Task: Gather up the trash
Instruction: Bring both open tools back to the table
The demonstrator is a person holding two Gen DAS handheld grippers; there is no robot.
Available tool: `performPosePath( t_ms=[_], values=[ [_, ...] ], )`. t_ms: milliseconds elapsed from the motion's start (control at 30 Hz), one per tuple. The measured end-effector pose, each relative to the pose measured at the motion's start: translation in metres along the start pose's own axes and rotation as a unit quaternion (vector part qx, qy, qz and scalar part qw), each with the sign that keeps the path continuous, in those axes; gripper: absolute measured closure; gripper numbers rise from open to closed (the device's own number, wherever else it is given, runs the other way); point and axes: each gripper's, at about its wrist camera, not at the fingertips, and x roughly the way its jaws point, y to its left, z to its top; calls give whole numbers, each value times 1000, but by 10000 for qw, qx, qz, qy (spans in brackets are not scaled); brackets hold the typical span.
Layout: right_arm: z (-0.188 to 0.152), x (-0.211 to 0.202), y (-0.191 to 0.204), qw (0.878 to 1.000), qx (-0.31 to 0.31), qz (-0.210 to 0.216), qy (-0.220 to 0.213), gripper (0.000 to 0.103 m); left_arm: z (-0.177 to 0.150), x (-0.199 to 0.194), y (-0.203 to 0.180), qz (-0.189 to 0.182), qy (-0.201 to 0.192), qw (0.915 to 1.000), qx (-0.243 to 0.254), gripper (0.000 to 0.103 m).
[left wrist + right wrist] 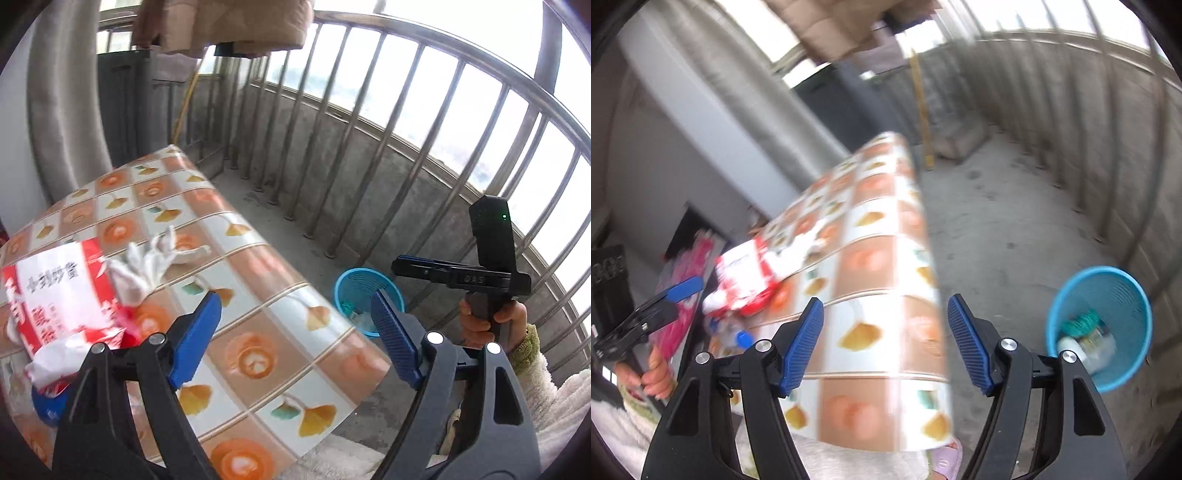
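Observation:
A red-and-white plastic bag (pixel 62 295) lies on the patterned table (pixel 258 295) at the left, with crumpled white tissue (pixel 147 266) beside it. A bottle with a blue cap (pixel 742 338) lies near the bag (pixel 746 273). A blue wastebasket (pixel 364 295) stands on the floor to the table's right and holds some trash (pixel 1086 332). My left gripper (pixel 295 325) is open and empty above the table's near part. My right gripper (pixel 886 339) is open and empty over the table's right edge; its view is blurred.
A metal railing (pixel 406 129) and low concrete wall bound the balcony on the right. Bare concrete floor (pixel 1015 229) lies between table and railing. A grey pipe (pixel 62 110) runs up the wall at the left. A pink item (pixel 683 280) is beside the table.

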Motion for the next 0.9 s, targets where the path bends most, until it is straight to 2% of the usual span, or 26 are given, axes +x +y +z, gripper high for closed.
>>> performPosePath(
  t_ms=[133, 233, 433, 533, 700, 900],
  values=[
    [-3, 30, 52, 9977, -379, 428, 351, 34, -28, -53, 53, 454, -216, 9974, -526, 25],
    [-10, 54, 97, 9923, -801, 708, 625, 34, -52, -87, 91, 802, -412, 9914, -948, 25],
    [-28, 109, 174, 9749, -1480, 1177, 1176, 34, -92, -124, 151, 1494, -660, 9705, -1772, 25],
    [-29, 144, 192, 9675, -1390, 1446, 1541, 34, -109, -129, 174, 1533, -688, 9619, -2155, 25],
    [-30, 191, 209, 9634, -1333, 1315, 1919, 34, -133, -123, 200, 1541, -686, 9511, -2588, 25],
    [-44, 207, 227, 9491, -1498, 1483, 2342, 34, -147, -117, 224, 1581, -678, 9425, -2865, 25]
  ],
)
